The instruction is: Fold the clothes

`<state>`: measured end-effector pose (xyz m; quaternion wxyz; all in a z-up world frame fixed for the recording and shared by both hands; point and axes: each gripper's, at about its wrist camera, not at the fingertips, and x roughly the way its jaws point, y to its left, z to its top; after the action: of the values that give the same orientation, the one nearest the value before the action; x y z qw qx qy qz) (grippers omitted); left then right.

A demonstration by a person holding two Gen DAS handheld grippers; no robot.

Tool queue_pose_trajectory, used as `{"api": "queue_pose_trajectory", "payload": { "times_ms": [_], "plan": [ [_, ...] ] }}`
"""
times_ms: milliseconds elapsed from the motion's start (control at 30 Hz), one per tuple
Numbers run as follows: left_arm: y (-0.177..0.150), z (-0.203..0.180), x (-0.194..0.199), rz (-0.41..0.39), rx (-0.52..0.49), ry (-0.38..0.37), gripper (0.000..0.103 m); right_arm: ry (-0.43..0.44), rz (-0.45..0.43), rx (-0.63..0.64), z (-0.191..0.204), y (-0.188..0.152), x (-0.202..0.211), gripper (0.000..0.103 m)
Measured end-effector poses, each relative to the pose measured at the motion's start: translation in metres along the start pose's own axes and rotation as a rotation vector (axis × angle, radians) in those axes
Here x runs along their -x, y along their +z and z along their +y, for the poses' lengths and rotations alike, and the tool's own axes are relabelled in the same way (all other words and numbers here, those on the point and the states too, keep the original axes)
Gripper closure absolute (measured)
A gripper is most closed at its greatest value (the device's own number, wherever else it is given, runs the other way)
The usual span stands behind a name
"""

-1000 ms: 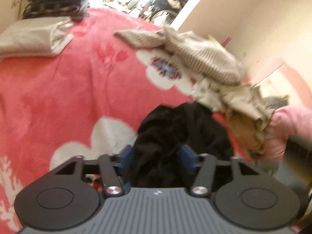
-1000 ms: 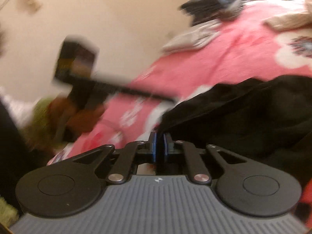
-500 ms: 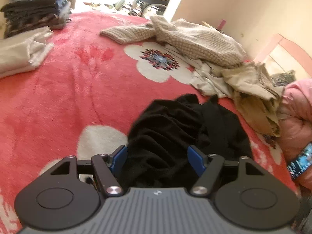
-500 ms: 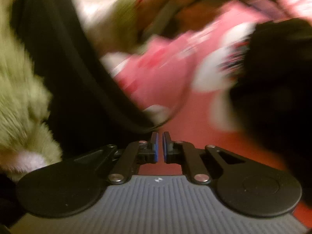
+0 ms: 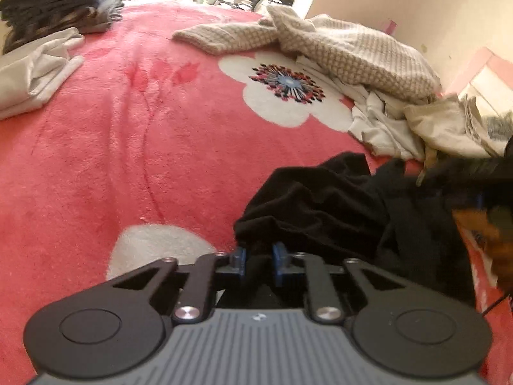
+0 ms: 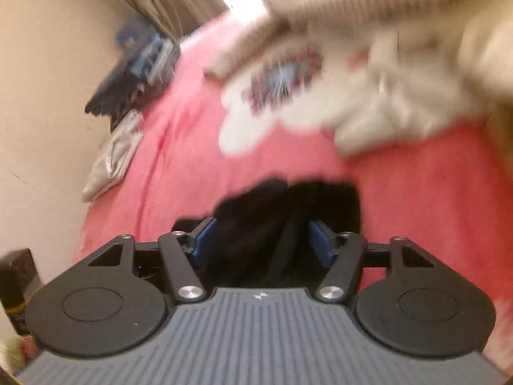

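Note:
A crumpled black garment (image 5: 320,211) lies on the pink flowered blanket (image 5: 128,128). My left gripper (image 5: 259,255) sits at its near left edge, jaws closing, and the blue pads pinch a fold of the black cloth. In the blurred right wrist view my right gripper (image 6: 262,227) stands over another part of the black garment (image 6: 282,205). Its jaws are opening and the cloth lies in the gap between the blue pads. A dark blurred shape and a hand show at the right edge of the left wrist view.
A beige knit sweater (image 5: 336,48) and a heap of cream clothes (image 5: 391,122) lie at the far right by the wall. Folded pale cloth (image 5: 35,67) and a stack of dark folded clothes (image 5: 57,6) sit at the far left. Bare blanket spreads between them.
My left jaws went from wide apart around the black garment to pinched on its edge. The right gripper swung from facing away to facing the bed, and its shut jaws parted over the black cloth.

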<state>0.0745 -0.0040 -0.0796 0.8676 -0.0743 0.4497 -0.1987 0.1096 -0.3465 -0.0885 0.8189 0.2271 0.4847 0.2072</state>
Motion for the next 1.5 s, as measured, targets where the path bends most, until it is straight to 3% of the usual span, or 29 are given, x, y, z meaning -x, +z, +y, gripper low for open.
{"api": "queue_pose_trajectory", "payload": {
  "times_ms": [33, 200, 367, 500, 600, 733, 967, 1067, 1167, 1267, 1367, 1400, 1500],
  "plan": [
    [0.003, 0.0, 0.009, -0.027, 0.015, -0.005, 0.093, 0.021, 0.016, -0.026, -0.005, -0.003, -0.002, 0.092],
    [0.022, 0.002, 0.061, -0.181, 0.079, -0.028, 0.094, 0.135, -0.103, 0.001, 0.005, -0.015, 0.051, 0.097],
    [0.06, 0.0, 0.131, -0.42, 0.097, -0.059, 0.094, 0.283, -0.302, 0.1, 0.026, -0.001, 0.138, 0.1],
    [0.073, -0.001, 0.176, -0.564, 0.094, -0.067, 0.094, 0.389, -0.478, 0.205, 0.037, -0.001, 0.198, 0.1],
    [0.063, 0.0, 0.191, -0.568, 0.075, -0.085, 0.094, 0.417, -0.523, 0.259, 0.035, -0.011, 0.223, 0.1],
    [0.036, 0.007, 0.191, -0.476, 0.043, 0.003, 0.094, 0.35, -0.447, 0.259, 0.014, -0.036, 0.223, 0.1],
    [-0.036, 0.06, 0.163, -0.191, 0.159, 0.161, 0.094, 0.137, -0.174, 0.11, -0.043, -0.096, 0.196, 0.1],
    [-0.062, 0.071, 0.144, -0.068, 0.2, 0.158, 0.094, 0.037, -0.021, 0.09, -0.056, -0.123, 0.175, 0.1],
    [-0.071, 0.066, 0.144, -0.046, 0.173, 0.132, 0.094, -0.079, 0.076, 0.117, -0.057, -0.137, 0.174, 0.095],
    [-0.068, 0.053, 0.149, -0.069, 0.12, 0.075, 0.094, -0.178, 0.035, 0.146, -0.058, -0.128, 0.196, 0.09],
    [-0.057, 0.034, 0.155, -0.12, 0.052, -0.013, 0.094, -0.23, -0.112, 0.131, -0.054, -0.106, 0.224, 0.084],
    [-0.054, 0.026, 0.153, -0.126, 0.022, -0.044, 0.094, -0.222, -0.146, 0.128, -0.05, -0.099, 0.228, 0.084],
    [-0.052, -0.003, 0.136, -0.105, -0.084, -0.136, 0.094, -0.047, -0.152, 0.13, -0.025, -0.078, 0.208, 0.082]
  ]
}}
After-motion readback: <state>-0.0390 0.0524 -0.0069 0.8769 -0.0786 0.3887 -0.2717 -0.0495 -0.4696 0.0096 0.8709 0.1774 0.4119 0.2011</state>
